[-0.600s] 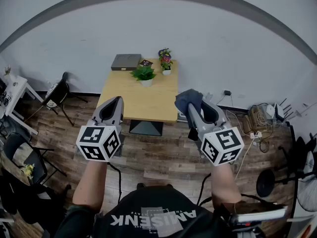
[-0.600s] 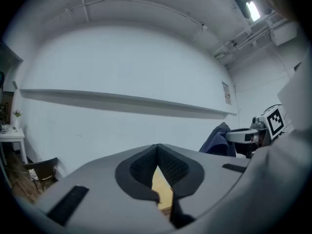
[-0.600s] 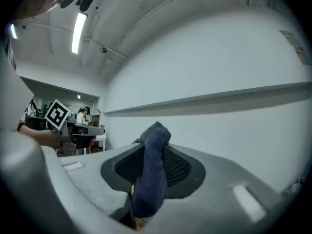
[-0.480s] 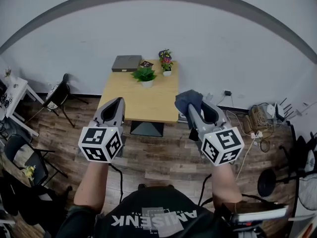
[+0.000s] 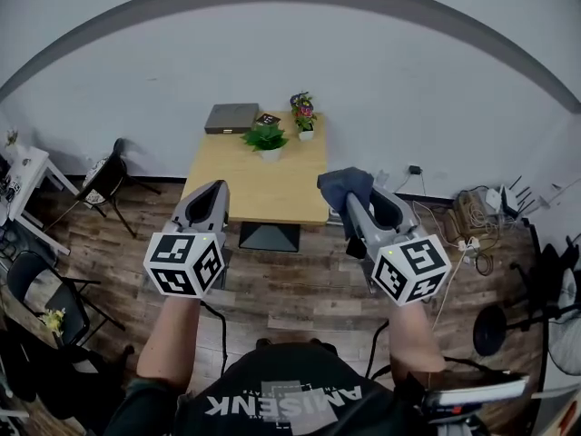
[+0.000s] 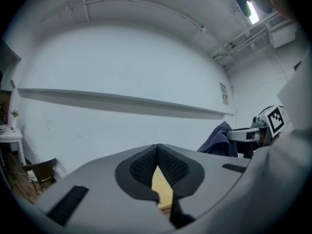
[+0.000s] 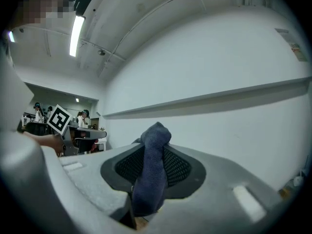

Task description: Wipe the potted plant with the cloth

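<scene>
I see the potted plant (image 5: 265, 137) on the far half of the counter (image 5: 259, 193), well apart from both claws. My right claw (image 7: 152, 150) is clamped on the dark blue cloth (image 7: 150, 172) (bunched above the tips). My left claw (image 6: 157, 147) is closed, empty.

Lab-like workroom: table (image 5: 259, 184), chairs (image 5: 107, 178), floor cables (image 5: 467, 218).
</scene>
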Demonstrator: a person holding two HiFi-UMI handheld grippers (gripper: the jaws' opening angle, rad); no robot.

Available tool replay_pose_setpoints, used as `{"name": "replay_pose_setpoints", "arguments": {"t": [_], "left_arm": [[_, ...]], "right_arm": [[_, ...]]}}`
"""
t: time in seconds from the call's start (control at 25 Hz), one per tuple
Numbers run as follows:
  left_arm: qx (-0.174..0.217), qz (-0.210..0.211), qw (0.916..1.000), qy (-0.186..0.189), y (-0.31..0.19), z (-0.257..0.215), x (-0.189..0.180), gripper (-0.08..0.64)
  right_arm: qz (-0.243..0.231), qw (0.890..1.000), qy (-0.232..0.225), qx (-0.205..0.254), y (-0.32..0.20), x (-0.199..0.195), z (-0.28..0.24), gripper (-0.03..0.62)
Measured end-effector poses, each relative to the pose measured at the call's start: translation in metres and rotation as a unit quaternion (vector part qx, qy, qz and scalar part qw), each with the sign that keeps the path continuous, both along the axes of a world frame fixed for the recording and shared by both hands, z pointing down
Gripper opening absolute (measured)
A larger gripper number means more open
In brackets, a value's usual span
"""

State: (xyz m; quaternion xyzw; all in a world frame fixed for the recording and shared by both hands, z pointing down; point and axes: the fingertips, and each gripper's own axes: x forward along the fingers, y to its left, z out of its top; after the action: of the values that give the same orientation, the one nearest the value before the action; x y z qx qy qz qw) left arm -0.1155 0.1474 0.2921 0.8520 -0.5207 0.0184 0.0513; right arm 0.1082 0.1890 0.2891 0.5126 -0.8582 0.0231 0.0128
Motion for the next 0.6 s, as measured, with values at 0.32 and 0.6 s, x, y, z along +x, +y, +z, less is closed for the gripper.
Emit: {"name": "replay_pose_setpoints", "arguments": {"t": [0.32, 0.6], "left_arm": [[0.006, 0.031, 0.9994, -0.018, 0.001, 0.012, -0.021, 0.002], [0.022, 0.041, 0.9987, 0.019, -0.006, 0.016, -0.049, 0.002]], "right_arm": [[0.022, 1.000, -0.005, -0.009, -0.005, -0.026, 0.008, 0.112], [0.032, 0.999, 0.015, 0.005, 0.000, -0.055, 0.010, 0.112]]}}
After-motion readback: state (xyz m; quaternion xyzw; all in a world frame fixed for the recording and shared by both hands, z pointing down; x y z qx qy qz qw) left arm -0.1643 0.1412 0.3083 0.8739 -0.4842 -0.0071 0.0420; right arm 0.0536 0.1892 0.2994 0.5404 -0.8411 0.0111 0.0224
